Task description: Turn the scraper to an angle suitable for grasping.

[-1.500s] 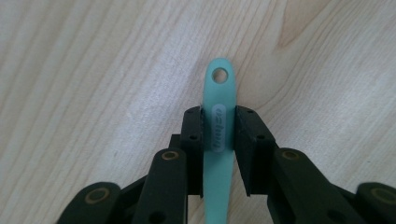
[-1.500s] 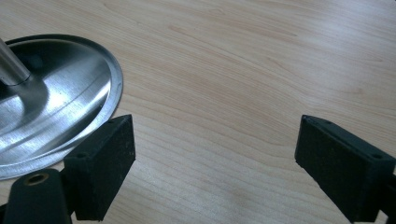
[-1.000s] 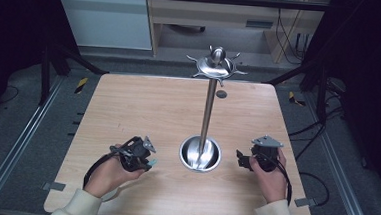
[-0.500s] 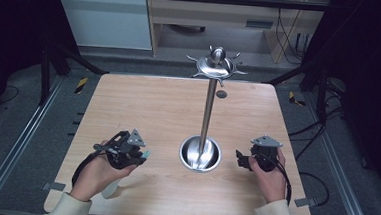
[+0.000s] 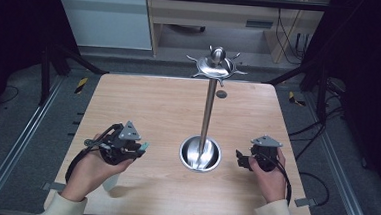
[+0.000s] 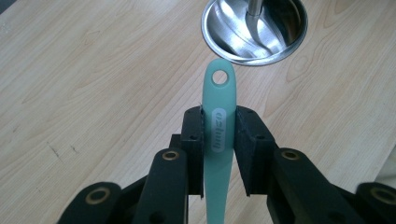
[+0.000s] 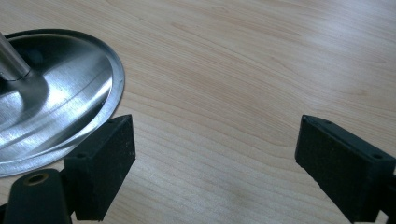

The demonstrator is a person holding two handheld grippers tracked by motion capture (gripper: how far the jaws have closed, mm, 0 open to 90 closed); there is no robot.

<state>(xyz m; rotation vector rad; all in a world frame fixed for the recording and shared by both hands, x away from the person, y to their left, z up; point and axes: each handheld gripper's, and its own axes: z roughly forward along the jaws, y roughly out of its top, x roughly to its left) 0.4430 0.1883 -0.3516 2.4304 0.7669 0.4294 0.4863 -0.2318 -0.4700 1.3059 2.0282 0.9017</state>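
My left tool [image 6: 218, 133] pinching the green spatula handle [image 6: 218, 116] above the tabletop [image 5: 163, 106], right tool [image 7: 215, 163] spread idle; hanging hole leading, I should lift level toward a hook on the steel stand [image 5: 210, 96]

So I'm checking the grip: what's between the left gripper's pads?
The left gripper clamps a teal handle with a hanging hole; its far end below the pads is hidden.

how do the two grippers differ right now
The left gripper is shut on a teal utensil handle; the right gripper is open, with bare table between its jaws. The left gripper sits left of the steel stand's base, the right gripper to its right. Both have black jaws.
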